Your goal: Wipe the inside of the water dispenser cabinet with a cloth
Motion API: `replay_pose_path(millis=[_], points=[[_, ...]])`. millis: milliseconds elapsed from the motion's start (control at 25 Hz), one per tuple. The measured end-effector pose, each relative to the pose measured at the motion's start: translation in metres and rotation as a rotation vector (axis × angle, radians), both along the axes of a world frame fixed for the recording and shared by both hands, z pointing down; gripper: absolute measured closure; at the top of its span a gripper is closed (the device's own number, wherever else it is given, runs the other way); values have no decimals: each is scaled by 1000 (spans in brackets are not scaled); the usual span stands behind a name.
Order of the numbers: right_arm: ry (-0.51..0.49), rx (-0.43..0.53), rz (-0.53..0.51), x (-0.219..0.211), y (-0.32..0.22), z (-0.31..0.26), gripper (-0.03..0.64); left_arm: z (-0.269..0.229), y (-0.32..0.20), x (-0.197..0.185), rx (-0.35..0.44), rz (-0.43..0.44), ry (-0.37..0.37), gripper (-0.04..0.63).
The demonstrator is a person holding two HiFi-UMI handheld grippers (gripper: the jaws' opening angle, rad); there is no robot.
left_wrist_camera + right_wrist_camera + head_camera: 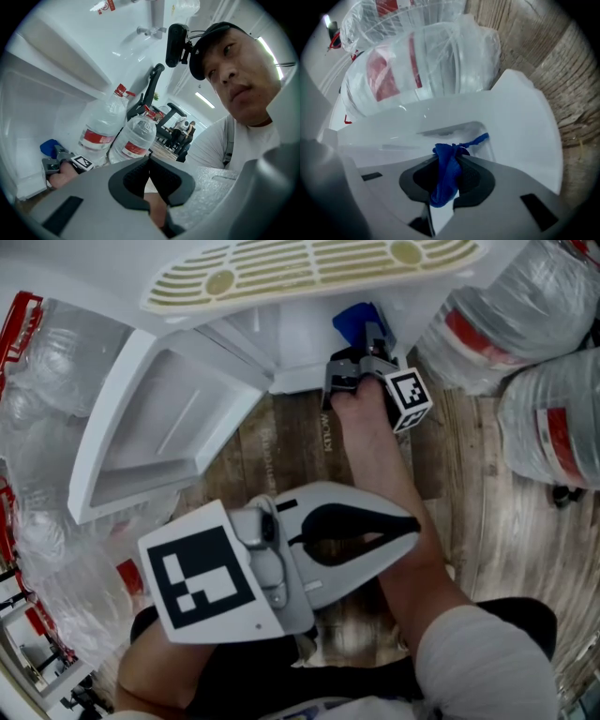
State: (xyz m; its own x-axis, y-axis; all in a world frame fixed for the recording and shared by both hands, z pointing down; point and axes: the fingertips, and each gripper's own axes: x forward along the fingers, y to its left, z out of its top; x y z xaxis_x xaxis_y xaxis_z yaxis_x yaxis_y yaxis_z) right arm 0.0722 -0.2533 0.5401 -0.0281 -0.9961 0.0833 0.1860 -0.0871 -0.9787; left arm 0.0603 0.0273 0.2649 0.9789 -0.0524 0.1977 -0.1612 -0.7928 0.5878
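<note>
Pinching cloth (445, 180) tight in right gripper (449, 161) jaws, left gripper (149, 161) jaws sitting pressed together; probably worth dragging flat into cabinet (286, 348) corners.

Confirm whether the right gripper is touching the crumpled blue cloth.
Touching. The right gripper view shows the right gripper with its jaws shut on the crumpled blue cloth, which is bunched between them and pokes out past the tips.

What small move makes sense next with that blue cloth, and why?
Probably ease the right hand-held gripper forward to press the blue cloth onto the white cabinet surface. Its jaws are shut on the cloth, which bunches right in front of that surface.
</note>
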Motion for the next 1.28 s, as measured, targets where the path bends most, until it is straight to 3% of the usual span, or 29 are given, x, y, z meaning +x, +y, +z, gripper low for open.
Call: replay_pose_path(millis=[240, 560, 880, 1280], points=[[-65, -17, 24, -2, -36, -1, 551, 0, -1, 0, -7, -6, 1, 592], [-129, -37, 43, 4, -3, 10, 551, 2, 1, 3, -11, 4, -3, 592], [-96, -52, 29, 16, 30, 18, 551, 1, -3, 8, -12, -3, 1, 592], [-32, -57, -61, 15, 59, 18, 551, 4, -7, 20, -20, -5, 9, 593]])
